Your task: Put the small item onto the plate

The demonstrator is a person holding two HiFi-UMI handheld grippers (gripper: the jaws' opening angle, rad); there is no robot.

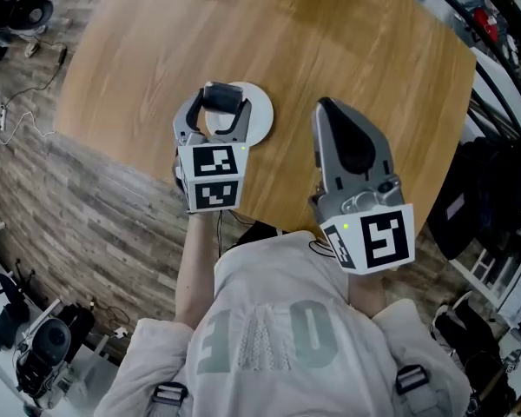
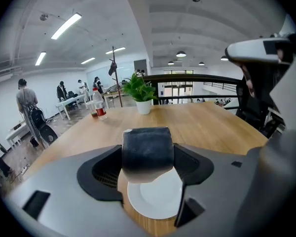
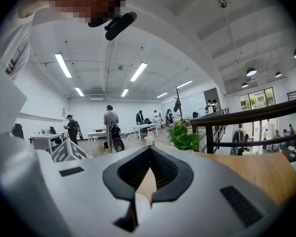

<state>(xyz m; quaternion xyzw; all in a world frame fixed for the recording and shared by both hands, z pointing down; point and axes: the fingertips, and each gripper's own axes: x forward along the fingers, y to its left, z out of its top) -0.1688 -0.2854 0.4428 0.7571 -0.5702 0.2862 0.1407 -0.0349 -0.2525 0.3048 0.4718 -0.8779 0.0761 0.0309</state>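
Observation:
My left gripper [image 1: 222, 101] is shut on a small dark cylindrical item [image 2: 148, 153], held above the white plate [image 2: 155, 196]. In the head view the dark item [image 1: 223, 95] hangs over the plate [image 1: 257, 115] near the round wooden table's front edge. My right gripper [image 1: 328, 109] hovers to the right of the plate, jaws closed together with nothing between them. In the right gripper view, a sliver of the white plate [image 3: 140, 205] shows through the gap below the right gripper [image 3: 149, 154].
The wooden table [image 1: 330, 42] is round; its near edge runs just under both grippers. At the far side stand a potted plant [image 2: 140, 94] and a bottle [image 2: 100, 104]. A black railing [image 2: 197, 79] and people at desks lie beyond.

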